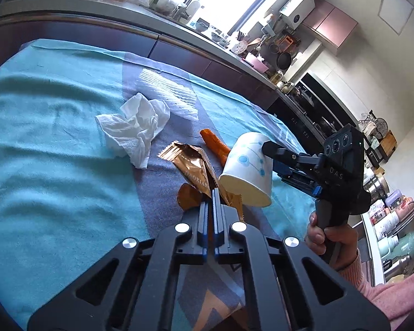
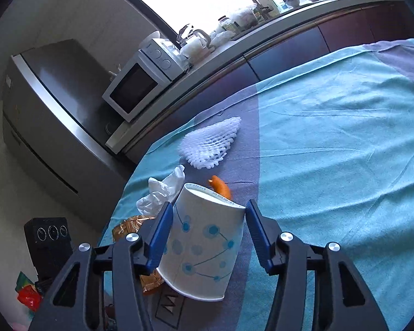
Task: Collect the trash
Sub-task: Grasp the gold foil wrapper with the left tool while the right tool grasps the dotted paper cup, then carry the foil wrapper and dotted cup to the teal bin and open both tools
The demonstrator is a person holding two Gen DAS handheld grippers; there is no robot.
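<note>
A copper foil wrapper (image 1: 196, 165) lies on the cloth-covered table (image 1: 55, 151), and my left gripper (image 1: 211, 202) is shut on its near end. A white paper cup with blue dots (image 1: 245, 171) (image 2: 201, 248) is tipped over beside the wrapper. My right gripper (image 2: 208, 207) (image 1: 267, 151) is shut on the cup, with a blue pad against each side. An orange stick-shaped scrap (image 1: 215, 144) (image 2: 220, 187) lies just behind the cup. Farther back are a crumpled white tissue (image 1: 135, 127) (image 2: 162, 193) and a white foam net (image 1: 168, 93) (image 2: 212, 143).
A dark kitchen counter (image 1: 179, 47) crowded with items runs along the table's far side, with a microwave (image 2: 135, 88) and a steel fridge (image 2: 49, 96) at one end. A hand (image 1: 325, 237) holds the right gripper's handle. Red packets (image 2: 27, 298) lie low beyond the table's edge.
</note>
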